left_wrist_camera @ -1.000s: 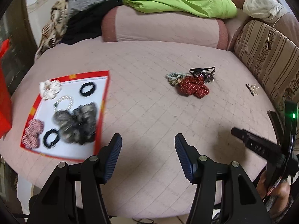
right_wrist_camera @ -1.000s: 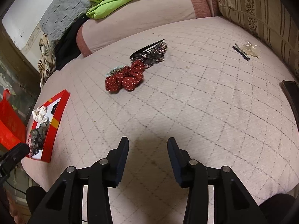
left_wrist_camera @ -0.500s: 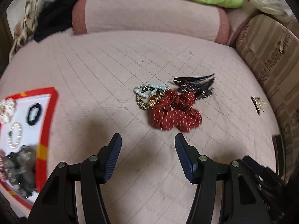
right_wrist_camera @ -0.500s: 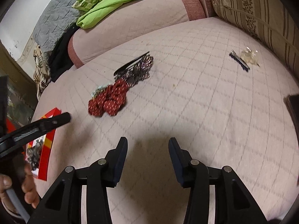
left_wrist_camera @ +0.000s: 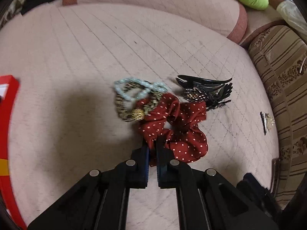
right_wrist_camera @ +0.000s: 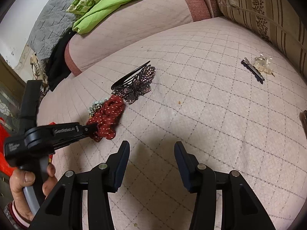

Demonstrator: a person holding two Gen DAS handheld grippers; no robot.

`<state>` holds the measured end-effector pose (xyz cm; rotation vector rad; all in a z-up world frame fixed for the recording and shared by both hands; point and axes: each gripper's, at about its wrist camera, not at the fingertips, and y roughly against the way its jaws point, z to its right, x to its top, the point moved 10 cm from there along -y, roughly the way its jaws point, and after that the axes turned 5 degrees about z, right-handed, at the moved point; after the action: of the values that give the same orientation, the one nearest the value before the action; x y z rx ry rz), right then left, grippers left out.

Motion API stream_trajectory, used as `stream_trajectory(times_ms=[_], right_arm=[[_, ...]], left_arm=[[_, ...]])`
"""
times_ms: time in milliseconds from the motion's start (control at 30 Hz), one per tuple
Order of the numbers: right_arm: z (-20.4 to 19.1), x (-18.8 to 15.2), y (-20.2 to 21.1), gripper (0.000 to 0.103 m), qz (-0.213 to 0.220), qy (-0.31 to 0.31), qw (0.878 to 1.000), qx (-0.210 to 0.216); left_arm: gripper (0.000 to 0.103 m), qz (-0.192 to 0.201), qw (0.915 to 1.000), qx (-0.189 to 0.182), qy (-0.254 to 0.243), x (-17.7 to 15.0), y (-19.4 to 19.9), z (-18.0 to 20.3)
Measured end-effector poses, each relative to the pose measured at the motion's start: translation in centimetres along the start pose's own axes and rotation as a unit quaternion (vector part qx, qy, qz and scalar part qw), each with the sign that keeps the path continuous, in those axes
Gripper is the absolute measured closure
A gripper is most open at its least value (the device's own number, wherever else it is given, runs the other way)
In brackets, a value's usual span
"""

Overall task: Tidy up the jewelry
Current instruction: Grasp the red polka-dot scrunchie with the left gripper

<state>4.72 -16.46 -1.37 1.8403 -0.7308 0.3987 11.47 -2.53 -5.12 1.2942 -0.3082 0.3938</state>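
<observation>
A red polka-dot scrunchie [left_wrist_camera: 178, 122] lies on the pink quilted cushion [left_wrist_camera: 76, 57]. My left gripper [left_wrist_camera: 152, 143] is shut on its near edge; the right wrist view shows it [right_wrist_camera: 94, 128] gripping the scrunchie [right_wrist_camera: 109, 115]. A pale blue bead bracelet [left_wrist_camera: 138, 88] and a brown-gold beaded bracelet [left_wrist_camera: 132, 109] lie touching the scrunchie's far left. A black jewelled hair clip [left_wrist_camera: 205, 90] lies at its far right, also in the right wrist view [right_wrist_camera: 136, 84]. My right gripper [right_wrist_camera: 151, 155] is open and empty above bare cushion.
A red-rimmed tray [left_wrist_camera: 7, 115] sits at the left edge. A black hairpin [right_wrist_camera: 253, 71] and a clear clip [right_wrist_camera: 262, 65] lie far right near the striped sofa back [right_wrist_camera: 268, 13]. A green cloth [right_wrist_camera: 115, 2] and grey quilt [right_wrist_camera: 51, 23] lie on the far bolster.
My left gripper moved from the tray side to the pile and shut on the red scrunchie. My right gripper stayed open and shifted only slightly.
</observation>
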Motion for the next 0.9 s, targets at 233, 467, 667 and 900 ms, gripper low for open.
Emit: stream_trajectory(times_ms=[233, 467, 667, 900], right_arm=[[-1.7, -0.3, -1.0, 0.051, -0.016, 0.004, 1.000, 0.013], [-5.9, 0.0, -3.3, 0.051, -0.033, 0.032, 0.998, 0.045], [-9.0, 1.1, -6.8, 0.051, -0.048, 0.049, 0.996, 0.061], [-11.3, 1.6, -11.5, 0.051, -0.069, 0.083, 0.994, 0.036]], left_arm=[[0.097, 0.005, 1.0000, -0.005, 0.000, -3.1, 4.3, -4.5], [0.070, 0.021, 0.9996, -0.007, 0.018, -4.3, 5.2, -7.7], [0.060, 0.038, 0.9990, -0.016, 0.016, -3.4, 4.7, -7.4], [0.060, 0.043, 0.9990, -0.013, -0.002, -3.3, 3.4, -6.4]])
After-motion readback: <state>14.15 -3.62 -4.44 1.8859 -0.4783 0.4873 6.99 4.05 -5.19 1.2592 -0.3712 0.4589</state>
